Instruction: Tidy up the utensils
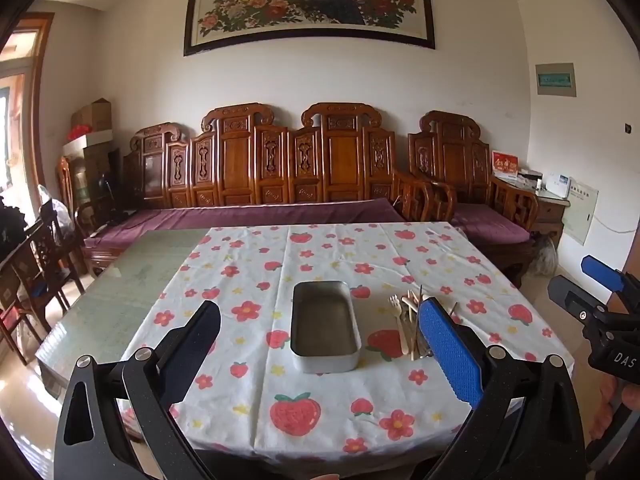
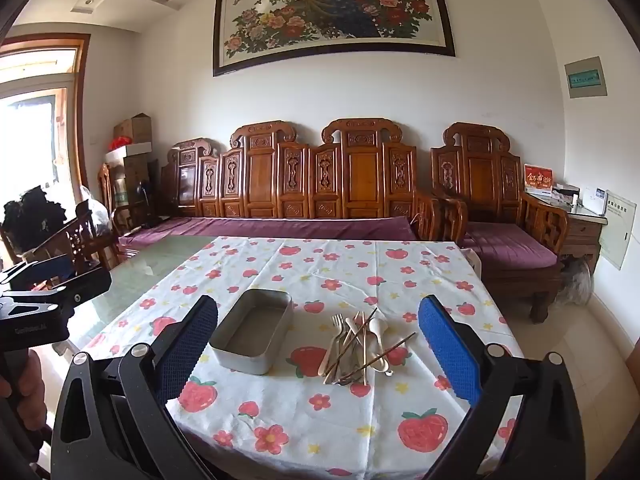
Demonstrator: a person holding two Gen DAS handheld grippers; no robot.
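An empty rectangular metal tin (image 1: pixel 325 326) (image 2: pixel 253 332) sits on the strawberry-print tablecloth (image 1: pixel 280 412) (image 2: pixel 304 420). To its right lies a heap of utensils (image 2: pixel 358 346): forks, spoons and chopsticks, crossing each other. In the left wrist view the heap (image 1: pixel 408 322) is partly hidden behind the blue finger pad (image 1: pixel 448 350). My left gripper (image 1: pixel 320 316) is open, above the near table edge, facing the tin. My right gripper (image 2: pixel 318 312) is open, facing the tin and heap. Both are empty.
The cloth covers the right part of a green glass-topped table (image 1: pixel 120 280) (image 2: pixel 136 276). A carved wooden sofa (image 1: pixel 280 176) with purple cushions stands behind the table. Wooden chairs (image 1: pixel 36 264) stand at the left. The right gripper's body (image 1: pixel 600 312) shows at the right.
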